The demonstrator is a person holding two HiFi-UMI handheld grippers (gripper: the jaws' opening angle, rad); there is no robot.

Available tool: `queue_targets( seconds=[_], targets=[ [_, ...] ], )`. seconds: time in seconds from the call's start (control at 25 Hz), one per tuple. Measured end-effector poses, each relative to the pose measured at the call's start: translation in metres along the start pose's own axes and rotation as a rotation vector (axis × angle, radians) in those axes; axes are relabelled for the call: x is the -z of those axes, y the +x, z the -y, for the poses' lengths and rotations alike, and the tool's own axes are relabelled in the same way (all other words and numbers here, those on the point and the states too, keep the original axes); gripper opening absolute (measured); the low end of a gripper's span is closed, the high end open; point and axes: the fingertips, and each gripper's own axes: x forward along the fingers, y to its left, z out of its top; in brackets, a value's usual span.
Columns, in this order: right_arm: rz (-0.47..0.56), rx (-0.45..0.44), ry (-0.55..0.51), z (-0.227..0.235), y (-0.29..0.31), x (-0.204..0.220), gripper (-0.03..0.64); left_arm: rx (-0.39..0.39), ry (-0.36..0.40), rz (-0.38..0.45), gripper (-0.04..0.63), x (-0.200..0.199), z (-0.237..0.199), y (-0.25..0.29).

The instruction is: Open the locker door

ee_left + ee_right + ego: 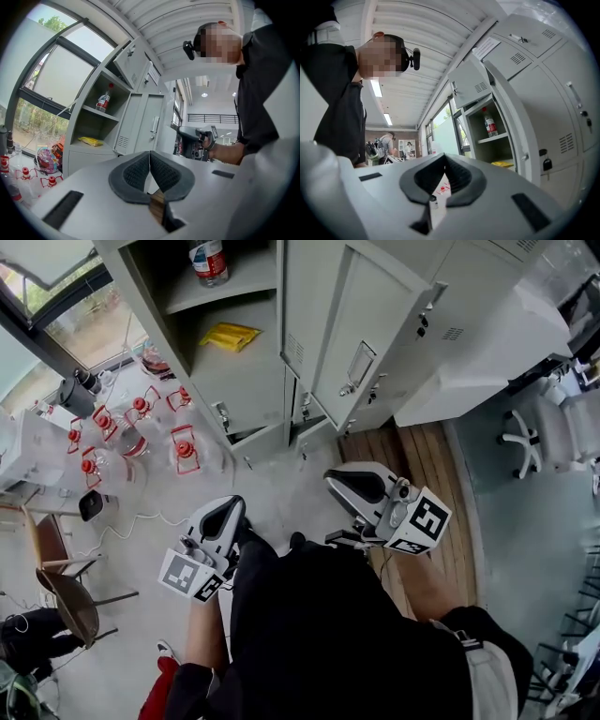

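Confirming the result comes first: the locker door (pixel 361 334) already stands swung outward, its handle (pixel 359 365) facing the room. The compartment (pixel 239 381) beside it is exposed, with a bottle (pixel 209 261) and a yellow packet (pixel 230 335) inside. The left gripper (pixel 149 155) and the right gripper (pixel 443 158) are both held low, close to the person (pixel 328 634) and well apart from that door. Each has its jaws pressed together with nothing between them. The task therefore reads as essentially complete, and the step in hand is judged to be a clear stand-off. Hold both grippers away from the door edge so that no stray contact pushes it toward closing. If more swing is required, part the right jaws first and approach the handle level. Close on it squarely and pull along the door's own arc rather than straight out. Mind the red-capped jugs (pixel 185 451) on the floor (pixel 281 484) near the compartment when stepping.
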Motion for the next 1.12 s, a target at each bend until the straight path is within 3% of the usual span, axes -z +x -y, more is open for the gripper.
queue_targets(
  seconds=[0.24, 0.68, 1.12],
  targets=[
    [-0.002, -0.02, 0.078, -0.007, 0.002, 0.026, 0.012, 0.01, -0.014, 0.003, 0.017, 0.007, 0.005, 0.0],
    [-0.085, -0.019, 0.026, -0.005, 0.002, 0.065, 0.011, 0.056, -0.022, 0.004, 0.017, 0.008, 0.014, 0.007],
    [-0.09, -0.044, 0.024, -0.009, 0.002, 0.068, 0.011, 0.097, -0.043, -0.021, 0.017, 0.008, 0.021, 0.02]
  ],
)
